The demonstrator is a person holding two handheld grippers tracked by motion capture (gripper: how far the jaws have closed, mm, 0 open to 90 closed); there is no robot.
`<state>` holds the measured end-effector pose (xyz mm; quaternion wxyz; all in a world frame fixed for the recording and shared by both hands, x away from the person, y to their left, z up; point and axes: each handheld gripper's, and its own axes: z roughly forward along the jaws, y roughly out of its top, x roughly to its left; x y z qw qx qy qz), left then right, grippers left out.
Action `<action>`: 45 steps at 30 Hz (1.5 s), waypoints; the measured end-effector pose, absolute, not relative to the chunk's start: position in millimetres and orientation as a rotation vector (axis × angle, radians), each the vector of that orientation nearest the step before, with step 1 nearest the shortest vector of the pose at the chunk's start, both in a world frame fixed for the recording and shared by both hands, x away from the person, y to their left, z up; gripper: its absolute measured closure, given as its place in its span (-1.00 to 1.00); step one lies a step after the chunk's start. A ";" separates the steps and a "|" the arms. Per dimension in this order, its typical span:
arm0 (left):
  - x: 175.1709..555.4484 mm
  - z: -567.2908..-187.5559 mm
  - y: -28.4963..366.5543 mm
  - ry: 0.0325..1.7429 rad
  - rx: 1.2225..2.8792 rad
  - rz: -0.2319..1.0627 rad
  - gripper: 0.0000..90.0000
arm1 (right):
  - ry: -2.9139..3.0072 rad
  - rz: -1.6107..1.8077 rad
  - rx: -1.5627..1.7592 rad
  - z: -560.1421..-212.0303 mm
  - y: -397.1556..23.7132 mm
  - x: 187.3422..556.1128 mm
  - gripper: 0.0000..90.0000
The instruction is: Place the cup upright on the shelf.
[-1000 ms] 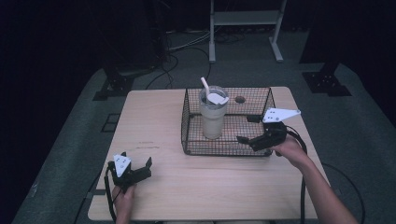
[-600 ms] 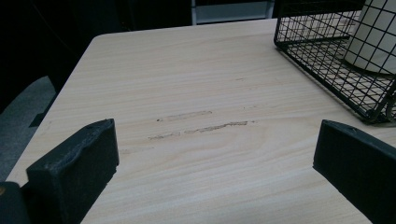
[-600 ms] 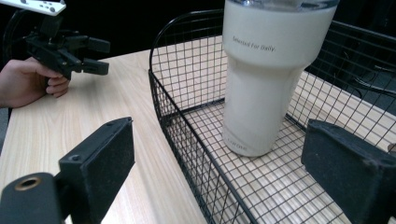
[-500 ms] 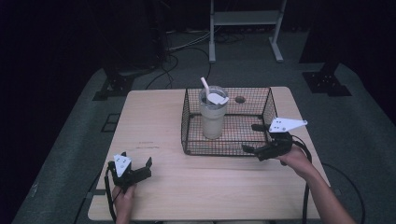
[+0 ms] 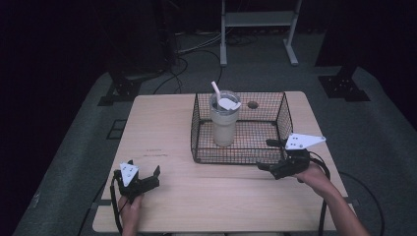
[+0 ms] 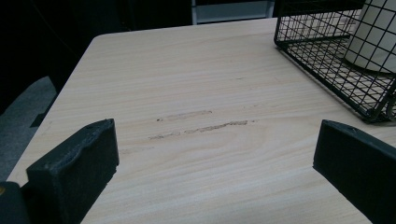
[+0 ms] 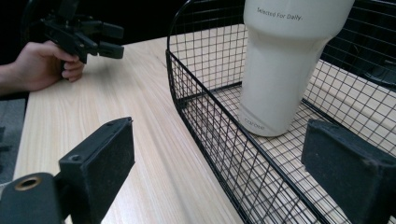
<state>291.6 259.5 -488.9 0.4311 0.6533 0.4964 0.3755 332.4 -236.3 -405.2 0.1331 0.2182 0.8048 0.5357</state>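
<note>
upright in the wire basket [image 5: 283, 114], cream tumbler [image 5: 224, 129] with straw [image 5: 215, 89]

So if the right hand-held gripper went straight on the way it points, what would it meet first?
Probably the wire basket's near wall: the open right hand-held gripper straddles it, with the tumbler standing behind; depth is unclear.

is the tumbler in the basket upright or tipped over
Upright. The tumbler stands on its base on the floor of the wire basket, its lid and straw at the top.
</note>
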 end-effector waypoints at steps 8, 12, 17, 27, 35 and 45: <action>291.5 -489.0 259.2 1.238 1.629 0.936 -1.00 | 2.330 1.556 0.641 -412.6 -242.8 322.6 -0.80; 291.4 -488.9 259.1 1.237 1.631 0.938 -1.00 | 2.332 1.550 0.656 -419.6 -247.9 317.0 -0.80; 291.4 -488.9 258.9 1.238 1.633 0.939 -1.00 | 2.332 1.550 0.678 -427.6 -253.5 311.0 -0.80; 291.4 -488.9 258.9 1.238 1.634 0.939 -1.00 | 2.325 1.549 0.700 -436.5 -259.5 302.4 -0.80; 291.4 -488.9 258.7 1.238 1.635 0.941 -1.00 | 2.326 1.547 0.725 -447.3 -262.5 294.4 -0.80; 291.5 -489.0 258.5 1.238 1.636 0.941 -1.00 | 2.326 1.518 0.759 -461.5 -263.0 285.2 -0.80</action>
